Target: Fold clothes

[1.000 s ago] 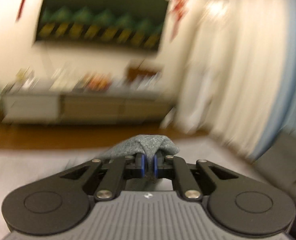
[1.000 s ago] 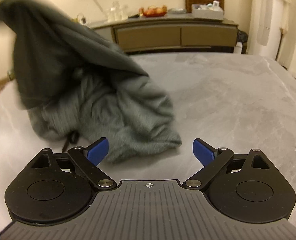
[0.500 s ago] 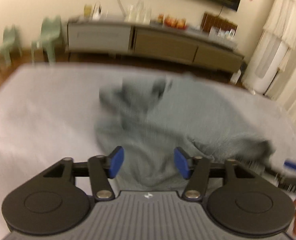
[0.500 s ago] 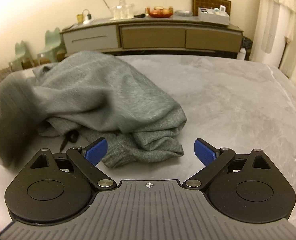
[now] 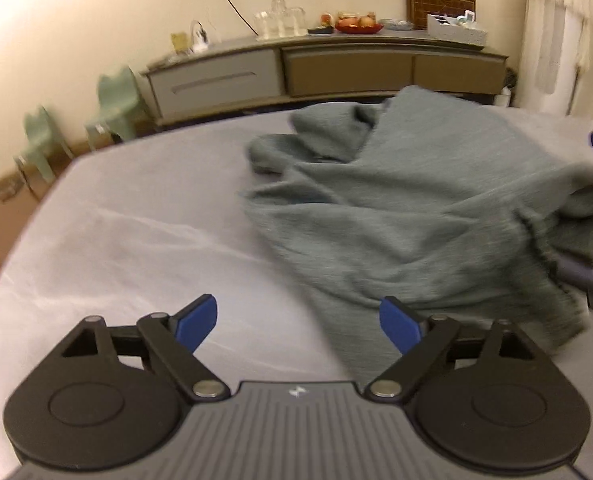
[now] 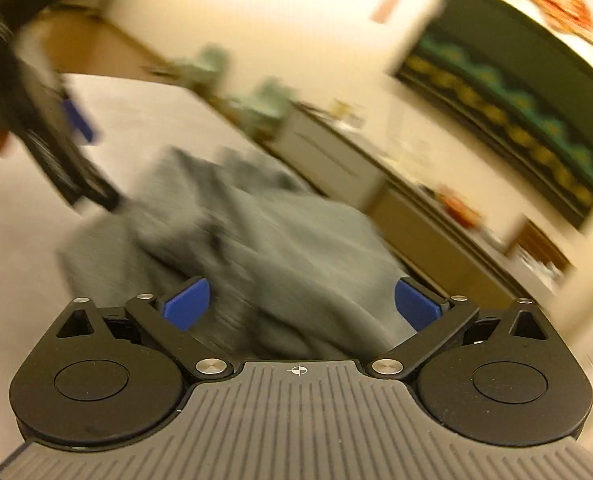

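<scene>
Left tongs (image 5: 298,322) spread wide, nothing between the blue pads, hovering low over the pale grey desk (image 5: 128,248); right pad sits just at the near hem of the garment. Grey knit garment (image 5: 424,216) lies crumpled in a heap on the desk, right of centre in left wrist view, sleeve or hood part bunched toward the far side. Right tongs (image 6: 300,306) also wide apart, empty, tilted view, heavy blur, garment (image 6: 280,248) directly ahead and below the pads. Left tongs body visible at upper left of that view. Behind the desk: two small green chairs (image 5: 76,128), long sideboard (image 5: 324,68) with glassware and a fruit bowl, curtain at far right.
</scene>
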The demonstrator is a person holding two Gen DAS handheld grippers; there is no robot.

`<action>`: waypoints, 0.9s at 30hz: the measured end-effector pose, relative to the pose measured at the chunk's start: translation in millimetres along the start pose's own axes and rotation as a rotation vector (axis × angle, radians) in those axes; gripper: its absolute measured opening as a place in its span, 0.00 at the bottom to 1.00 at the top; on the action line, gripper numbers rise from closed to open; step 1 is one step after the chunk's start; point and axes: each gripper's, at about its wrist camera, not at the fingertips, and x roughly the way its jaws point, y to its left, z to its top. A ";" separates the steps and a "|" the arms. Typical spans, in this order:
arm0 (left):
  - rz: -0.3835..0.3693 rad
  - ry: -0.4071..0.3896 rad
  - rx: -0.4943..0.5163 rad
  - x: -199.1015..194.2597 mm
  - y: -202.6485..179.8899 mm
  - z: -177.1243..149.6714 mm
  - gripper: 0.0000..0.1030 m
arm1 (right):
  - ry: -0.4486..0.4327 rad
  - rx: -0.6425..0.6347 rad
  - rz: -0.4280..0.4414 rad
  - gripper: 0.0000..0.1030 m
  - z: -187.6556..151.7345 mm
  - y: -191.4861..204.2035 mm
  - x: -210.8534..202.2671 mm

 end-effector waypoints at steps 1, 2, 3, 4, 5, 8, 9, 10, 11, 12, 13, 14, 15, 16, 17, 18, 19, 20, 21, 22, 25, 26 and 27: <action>-0.002 -0.005 -0.010 4.8 5.8 -2.2 0.88 | 0.001 -0.005 0.063 0.99 8.0 7.0 8.3; -0.006 -0.004 -0.025 9.7 11.9 -4.3 0.88 | 0.017 -0.031 0.088 0.99 12.1 14.5 18.8; -0.019 0.026 -0.063 14.9 19.6 -5.4 0.88 | 0.038 -0.063 0.099 0.98 14.9 22.2 30.1; -0.037 0.057 -0.102 19.8 27.3 -5.4 0.88 | 0.076 -0.104 0.083 0.87 14.2 31.1 44.6; -0.083 0.086 -0.144 23.2 35.1 -0.9 0.88 | 0.130 -0.131 0.072 0.50 11.7 37.2 59.7; -0.183 0.152 -0.237 30.3 55.5 14.7 0.88 | 0.218 -0.118 0.107 0.11 12.3 37.7 86.3; -0.172 0.153 -0.245 29.4 59.7 18.6 0.88 | 0.217 -0.082 0.131 0.10 18.7 30.5 85.5; -0.147 0.149 -0.262 27.6 65.0 21.9 0.88 | 0.204 -0.022 0.143 0.09 28.5 18.5 77.9; -0.128 0.147 -0.286 24.6 69.3 24.1 0.88 | 0.187 0.044 0.152 0.08 39.2 5.2 68.2; -0.129 0.149 -0.312 21.0 72.1 25.1 0.88 | 0.169 0.110 0.161 0.08 50.0 -8.0 58.6; -0.137 0.139 -0.345 13.9 74.1 24.2 0.88 | 0.137 0.171 0.126 0.07 57.6 -27.4 40.7; -0.141 0.130 -0.375 6.6 75.5 23.0 0.88 | 0.100 0.231 0.076 0.07 64.1 -48.8 20.0; -0.132 0.124 -0.393 -1.6 74.3 19.5 0.88 | 0.063 0.290 0.026 0.06 70.7 -70.2 -0.6; -0.132 0.124 -0.414 -9.5 73.6 14.2 0.88 | 0.025 0.350 -0.023 0.06 77.2 -91.6 -21.2; -0.150 0.126 -0.448 -17.9 73.4 8.9 0.88 | -0.014 0.421 -0.108 0.06 76.2 -117.0 -48.4; -0.192 0.125 -0.496 -30.0 73.5 4.0 0.88 | -0.053 0.506 -0.206 0.06 65.6 -143.2 -79.8; -0.232 0.117 -0.536 -42.9 72.7 -0.6 0.88 | -0.092 0.595 -0.305 0.06 52.6 -169.3 -111.9; -0.262 0.080 -0.540 -59.0 67.4 -4.5 0.88 | -0.121 0.677 -0.416 0.06 32.8 -192.0 -146.1; -0.292 0.043 -0.543 -75.1 62.1 -8.3 0.88 | -0.128 0.770 -0.523 0.07 6.3 -212.0 -178.2; -0.314 0.006 -0.537 -90.3 56.0 -12.2 0.92 | -0.108 0.862 -0.608 0.07 -22.1 -228.1 -203.8; -0.213 -0.019 -0.425 -107.9 24.5 -28.0 1.00 | -0.029 0.918 -0.652 0.13 -55.1 -222.9 -211.3; -0.223 0.022 -0.401 -103.6 16.4 -30.2 1.00 | -0.018 0.889 -0.618 0.19 -53.4 -212.5 -202.4; -0.239 0.058 -0.377 -99.3 9.0 -32.1 1.00 | -0.006 0.860 -0.585 0.22 -51.6 -202.1 -193.6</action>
